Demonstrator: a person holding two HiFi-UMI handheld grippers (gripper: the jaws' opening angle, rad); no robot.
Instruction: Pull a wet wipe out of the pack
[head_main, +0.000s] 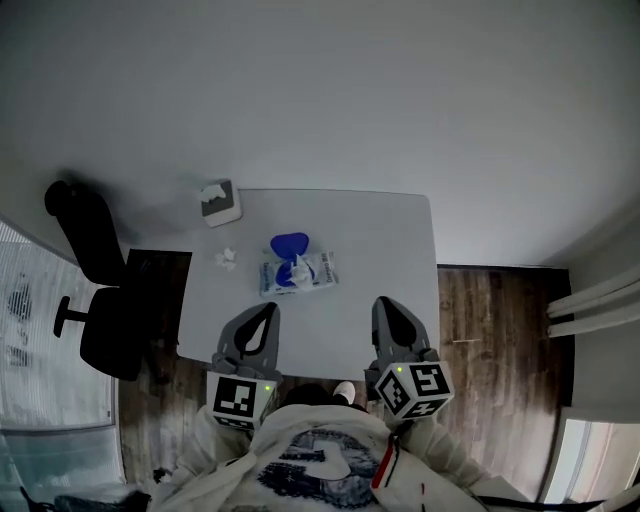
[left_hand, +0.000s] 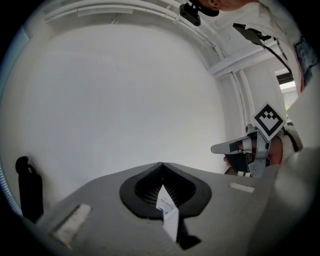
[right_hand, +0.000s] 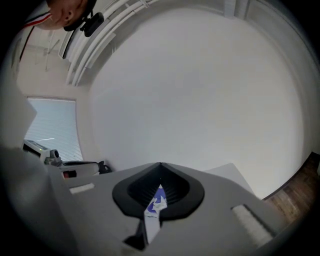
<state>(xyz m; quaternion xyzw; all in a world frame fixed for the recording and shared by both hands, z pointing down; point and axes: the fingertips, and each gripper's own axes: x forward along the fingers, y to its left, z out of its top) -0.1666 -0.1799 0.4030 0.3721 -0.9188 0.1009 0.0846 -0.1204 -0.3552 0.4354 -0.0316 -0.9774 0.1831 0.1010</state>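
Observation:
The wet wipe pack (head_main: 300, 273) lies flat near the middle of the white table (head_main: 395, 245), with its blue lid (head_main: 289, 243) flipped open and a white wipe sticking up from the opening. A small crumpled wipe (head_main: 226, 258) lies to its left. My left gripper (head_main: 267, 309) and right gripper (head_main: 383, 303) hover side by side over the table's near edge, well short of the pack. Both are shut, and the head view shows nothing in either. In the left gripper view (left_hand: 161, 165) and the right gripper view (right_hand: 160, 164) the jaws meet at the tips. Only a sliver of the pack shows through each slit.
A grey tissue box (head_main: 220, 202) stands at the table's far left corner. A black office chair (head_main: 95, 270) is left of the table on the wooden floor (head_main: 500, 310). White walls lie beyond. The right gripper (left_hand: 247, 147) shows in the left gripper view.

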